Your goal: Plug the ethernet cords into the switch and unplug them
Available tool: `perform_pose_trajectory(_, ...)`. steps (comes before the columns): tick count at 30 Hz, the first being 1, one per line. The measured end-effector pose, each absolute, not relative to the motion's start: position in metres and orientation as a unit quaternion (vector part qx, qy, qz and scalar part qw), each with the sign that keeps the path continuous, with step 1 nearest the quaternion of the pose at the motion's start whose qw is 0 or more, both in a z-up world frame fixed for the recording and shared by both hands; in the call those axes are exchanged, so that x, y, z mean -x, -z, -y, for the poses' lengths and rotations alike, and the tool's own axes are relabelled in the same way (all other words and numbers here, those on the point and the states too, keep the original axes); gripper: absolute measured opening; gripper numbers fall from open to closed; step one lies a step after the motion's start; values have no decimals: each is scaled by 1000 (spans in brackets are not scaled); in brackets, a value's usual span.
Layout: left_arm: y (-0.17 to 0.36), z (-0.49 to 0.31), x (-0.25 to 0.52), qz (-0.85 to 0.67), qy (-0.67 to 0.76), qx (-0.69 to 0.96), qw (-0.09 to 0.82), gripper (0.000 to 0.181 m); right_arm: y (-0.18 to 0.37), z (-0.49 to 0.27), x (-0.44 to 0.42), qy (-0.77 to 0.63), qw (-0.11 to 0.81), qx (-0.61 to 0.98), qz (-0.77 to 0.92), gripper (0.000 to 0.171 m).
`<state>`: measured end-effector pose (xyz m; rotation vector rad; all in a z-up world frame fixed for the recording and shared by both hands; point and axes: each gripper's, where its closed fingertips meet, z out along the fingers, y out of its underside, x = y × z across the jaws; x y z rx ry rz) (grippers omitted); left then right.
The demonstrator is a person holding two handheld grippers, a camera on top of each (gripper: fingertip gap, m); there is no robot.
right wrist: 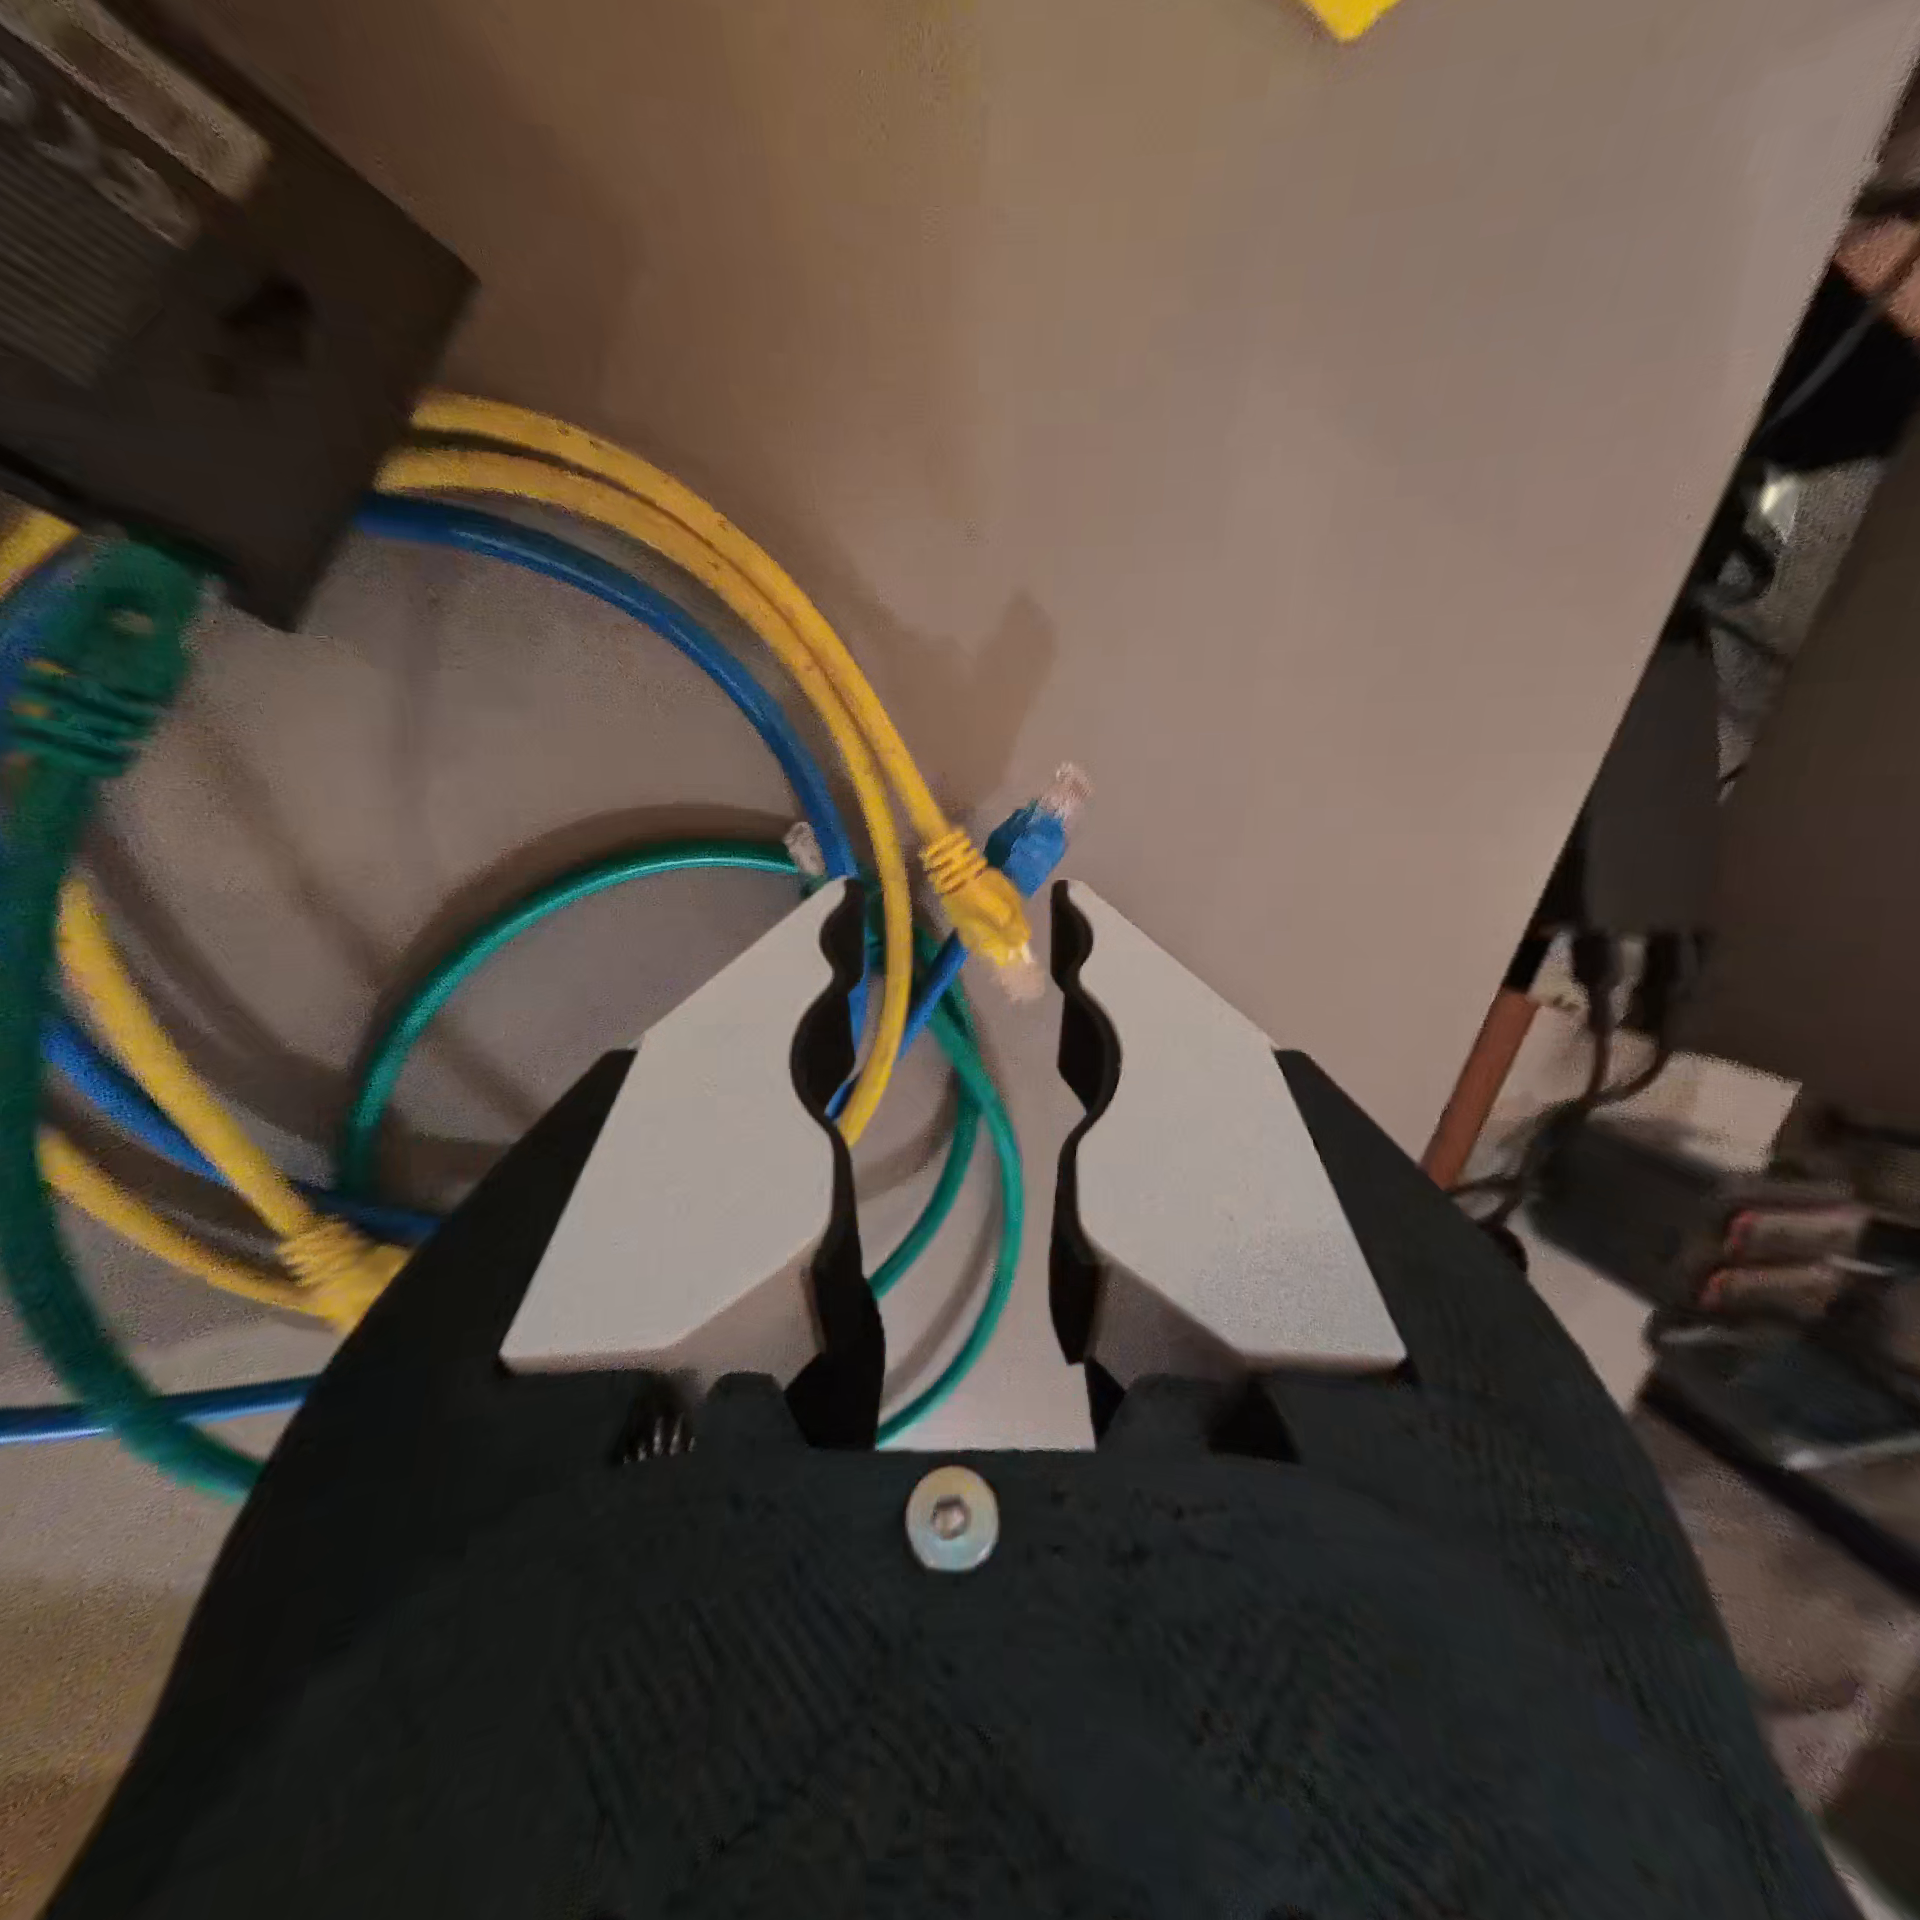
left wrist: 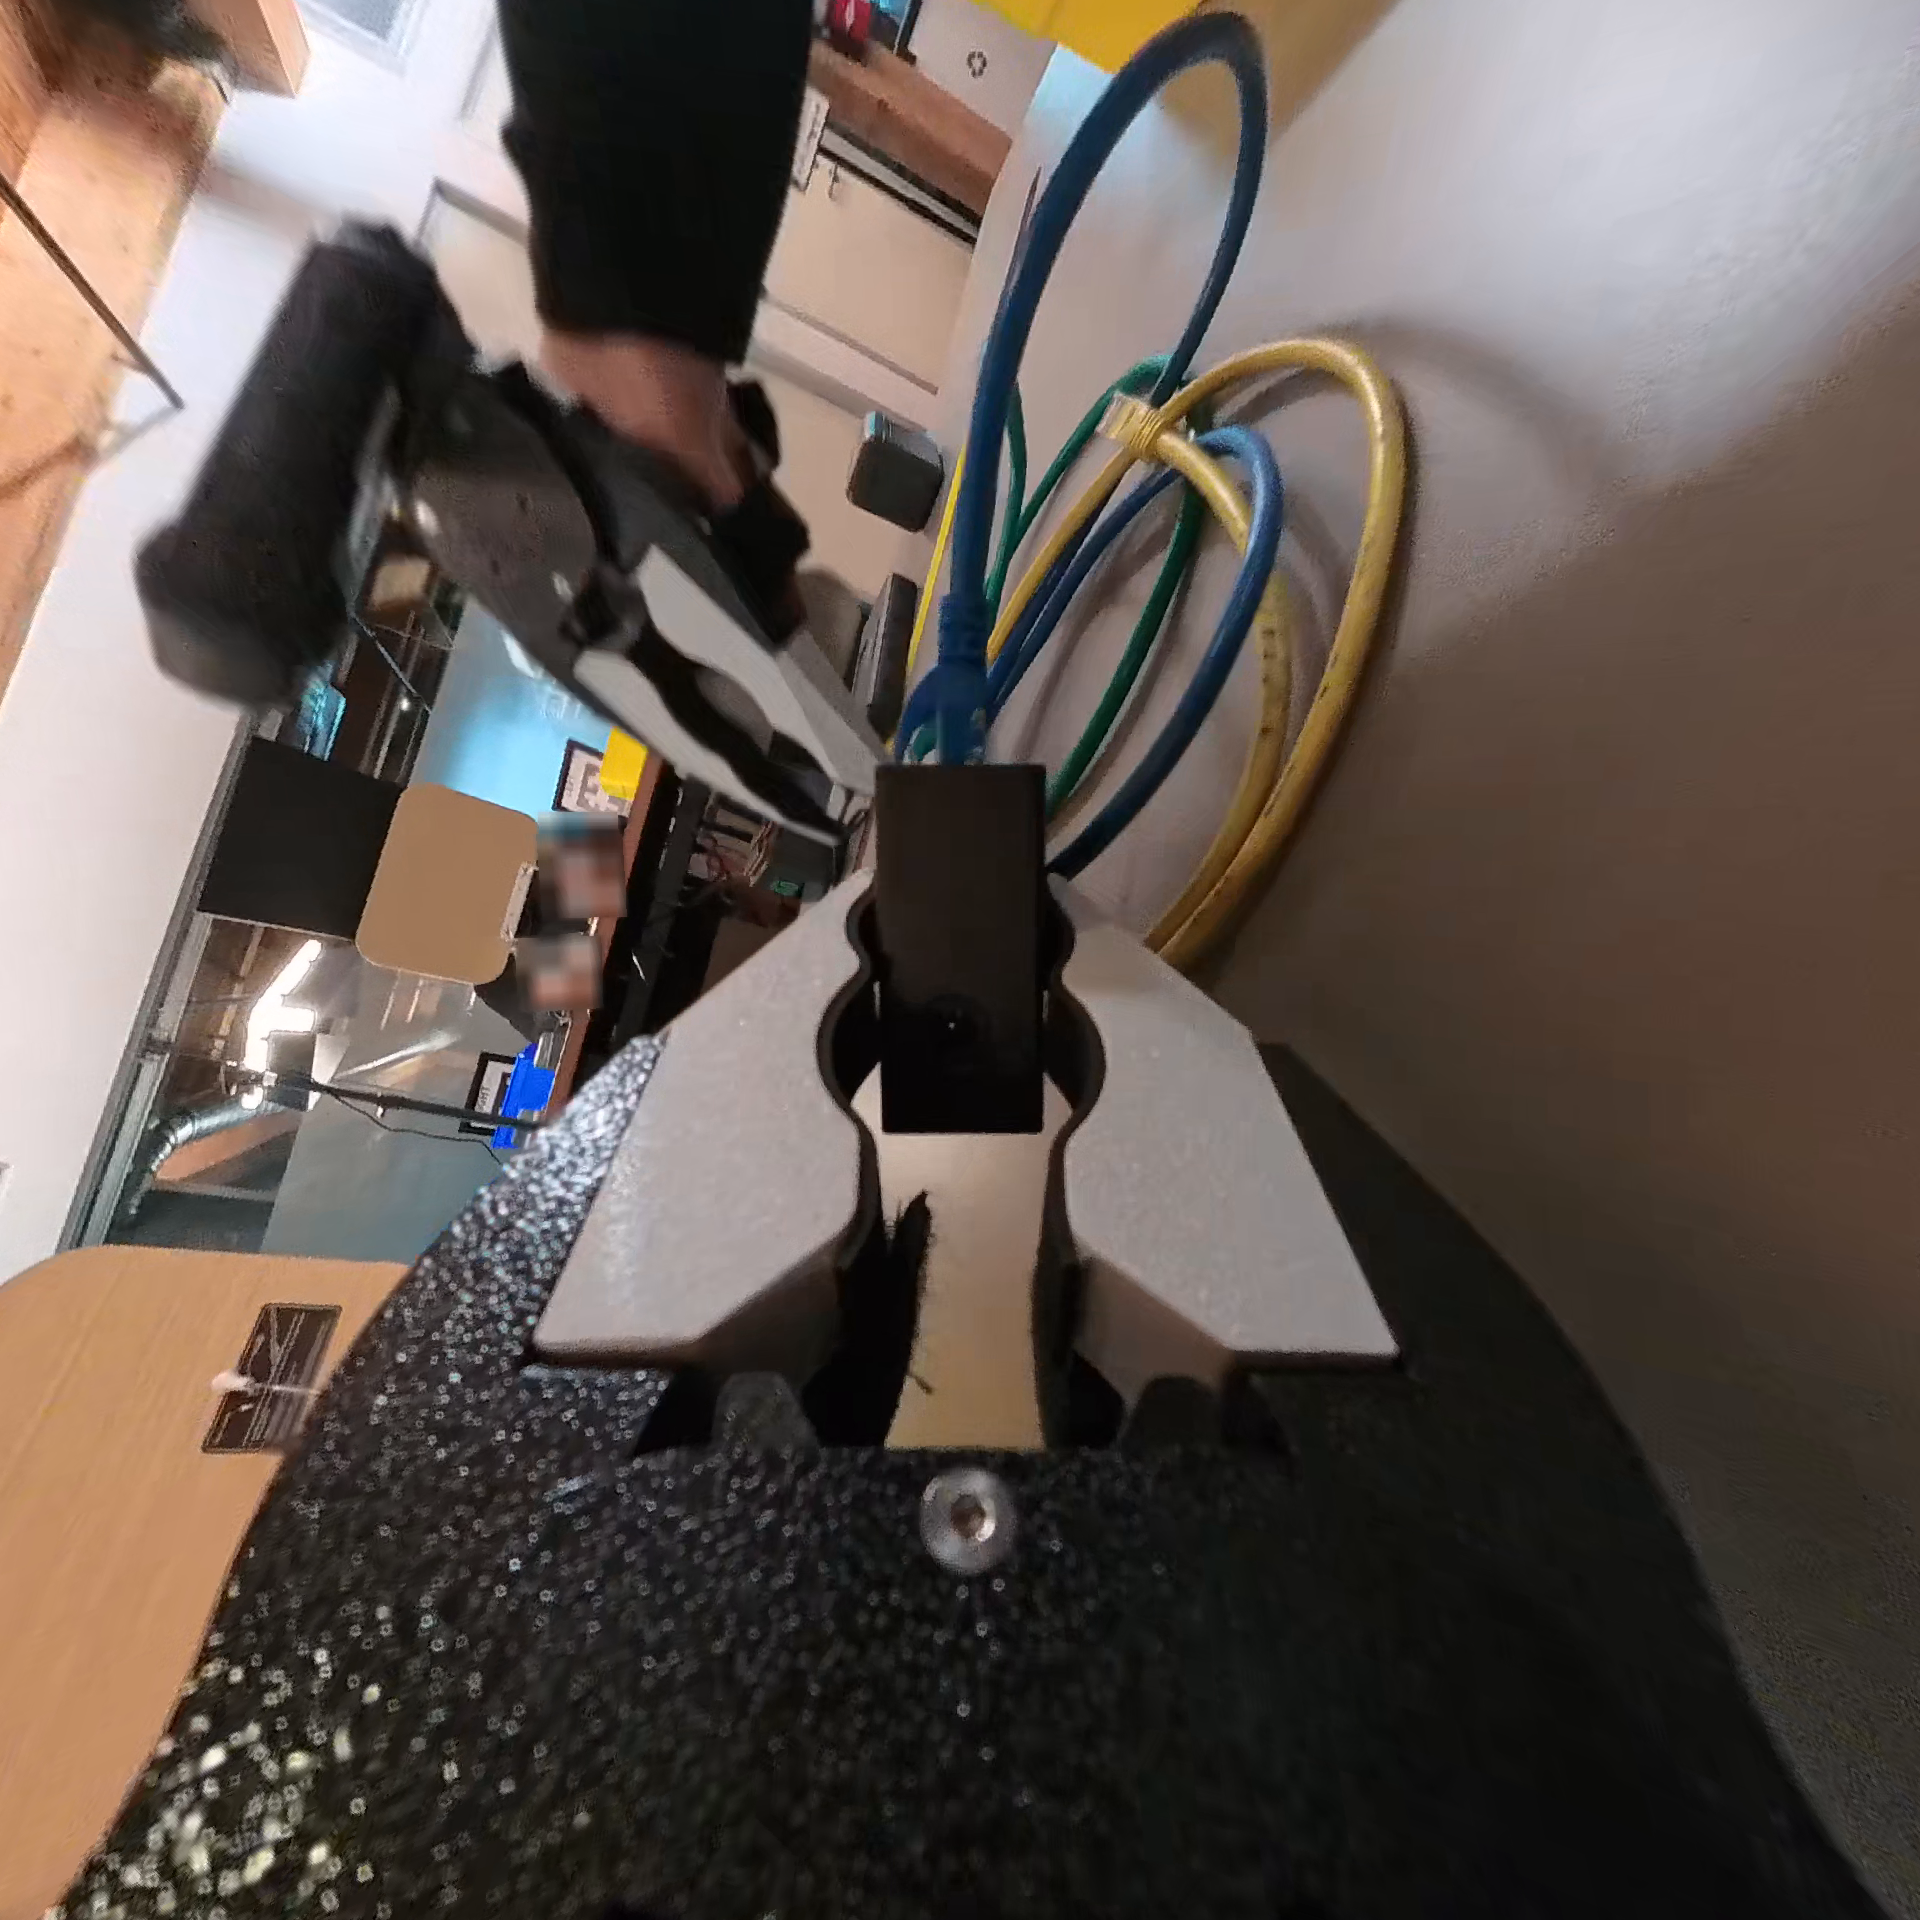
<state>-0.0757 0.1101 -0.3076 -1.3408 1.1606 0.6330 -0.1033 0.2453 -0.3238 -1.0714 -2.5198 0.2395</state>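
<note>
My left gripper (left wrist: 958,904) is shut on the black switch (left wrist: 958,935) and holds it on edge over the table. A blue cord plug (left wrist: 961,675) sits in the switch's far face. Blue, green and yellow cords (left wrist: 1340,582) loop behind it. My right gripper (right wrist: 951,894) is open, its jaws apart over the cord pile. A loose yellow plug (right wrist: 987,914) lies between its fingertips, and a loose blue plug (right wrist: 1039,836) lies just beyond. The switch shows at the upper left of the right wrist view (right wrist: 208,343), with a green plug (right wrist: 94,675) by it. The right gripper (left wrist: 831,790) also shows in the left wrist view, left of the switch.
The grey table (right wrist: 1247,416) ends at a right edge with cables and gear below (right wrist: 1714,1195). In the left wrist view, a hand and black sleeve (left wrist: 644,208) hold the right gripper. Wooden chairs (left wrist: 447,894) and shelves stand behind. The left gripper's tips are roughly 15 cm from the right gripper's.
</note>
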Motion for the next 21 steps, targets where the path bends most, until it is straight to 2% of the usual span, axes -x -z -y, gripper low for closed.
perform_pose_trajectory(3,306,-107,72,-503,-267,569,594,23,337,-242,113,-51,151,341,927,32)
perform_pose_trajectory(6,304,-106,69,-505,-258,565,600,23,351,-245,113,-12,105,328,939,10)
perform_pose_trajectory(8,302,-105,68,-504,-249,564,605,23,353,-245,116,-10,87,344,935,10)
perform_pose_trajectory(15,294,-101,67,-494,-239,558,623,23,277,-314,153,-18,279,485,829,9)
perform_pose_trajectory(21,288,-100,67,-485,-240,553,633,23,160,-381,111,41,437,551,709,9)
